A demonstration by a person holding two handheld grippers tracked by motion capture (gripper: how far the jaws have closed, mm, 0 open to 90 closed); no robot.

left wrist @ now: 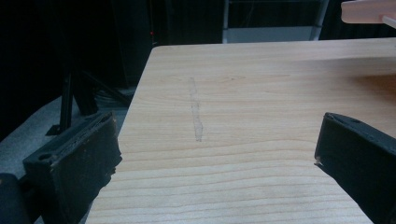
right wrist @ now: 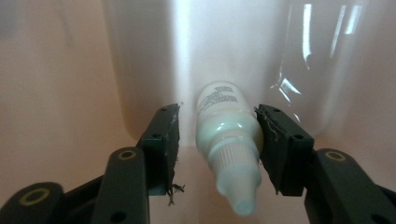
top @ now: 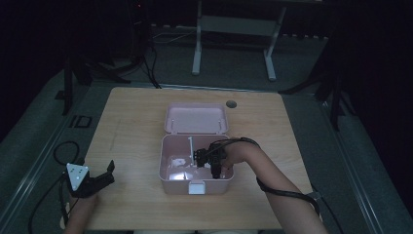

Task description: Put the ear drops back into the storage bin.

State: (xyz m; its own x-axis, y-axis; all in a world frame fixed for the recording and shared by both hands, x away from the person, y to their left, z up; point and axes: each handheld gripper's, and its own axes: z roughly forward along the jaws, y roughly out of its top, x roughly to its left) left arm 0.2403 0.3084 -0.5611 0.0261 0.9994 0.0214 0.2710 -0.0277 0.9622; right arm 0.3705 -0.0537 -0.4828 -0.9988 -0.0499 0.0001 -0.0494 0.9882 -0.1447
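Small white dropper bottle (right wrist: 227, 140), ribbed cap toward my camera, lying against the pale pink wall inside the open storage box (top: 168, 183). It sits between the jaws of my right claw (right wrist: 217, 140). The right-hand pad touches or nearly touches the bottle's shoulder; the left-hand pad stands off with a visible gap. So this claw is spread, not yet clamped on anything.

Step in hand, as I read it: lining up a grasp on the bottle, whether to lift it out or having just set it down I cannot say. If a pickup, the next move calls for shifting a little so the bottle centres, then closing on the body rather than the tapering cap, which would likely slip.

Room: tight. The box wall rises straight behind the bottle, and clear crinkled film glints to one side. From the high view my right claw (top: 214, 163) is down in the right half of the box, lid (top: 196, 118) thrown back beyond; the way out is straight up.

My left claw (top: 100, 180) rests at the worktop's (top: 136, 107) near-left corner, jaws wide apart, empty, close to the edge, bare wood ahead.
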